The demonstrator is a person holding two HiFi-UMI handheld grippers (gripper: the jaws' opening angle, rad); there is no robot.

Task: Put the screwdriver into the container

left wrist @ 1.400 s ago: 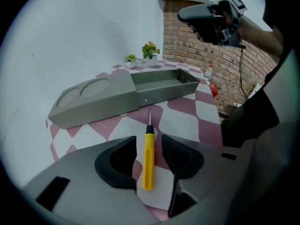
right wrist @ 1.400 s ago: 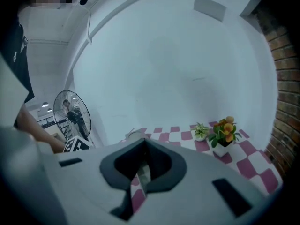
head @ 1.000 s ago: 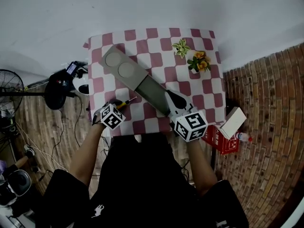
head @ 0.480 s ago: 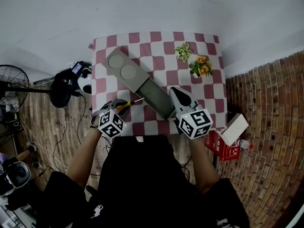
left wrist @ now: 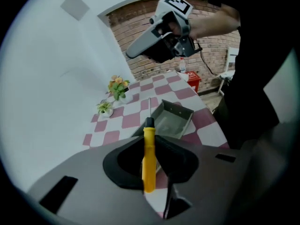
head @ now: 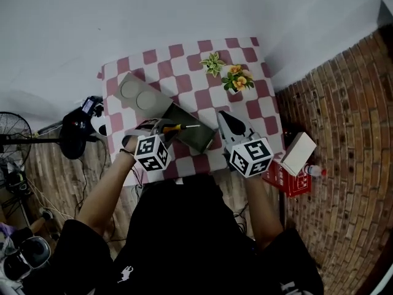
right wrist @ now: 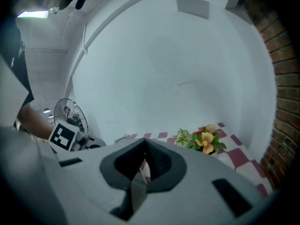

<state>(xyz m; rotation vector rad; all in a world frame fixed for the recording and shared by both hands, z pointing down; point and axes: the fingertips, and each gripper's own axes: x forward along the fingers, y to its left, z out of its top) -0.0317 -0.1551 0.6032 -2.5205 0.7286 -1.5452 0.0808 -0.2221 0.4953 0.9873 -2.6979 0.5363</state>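
In the left gripper view the yellow-handled screwdriver (left wrist: 148, 156) sits upright between the jaws of my left gripper (left wrist: 149, 146), which is shut on its handle. Its metal shaft points toward the open grey container (left wrist: 174, 121) on the checkered table. In the head view, my left gripper (head: 161, 129) holds the screwdriver (head: 175, 128) level, with the tip over the near-left edge of the container (head: 191, 137). My right gripper (head: 228, 123) hovers just right of the container, jaws together with nothing held. It also shows high up in the left gripper view (left wrist: 161, 32).
A grey lid part with two round recesses (head: 138, 94) extends from the container to the table's far left. Two small potted plants (head: 227, 72) stand at the far right. On the brick floor are a fan (head: 12, 140), left, and red and white boxes (head: 295, 161), right.
The left gripper closed on the screwdriver at the table's front left, lifted it and carried it right, so its tip is now over the container. The right gripper stayed beside the container.
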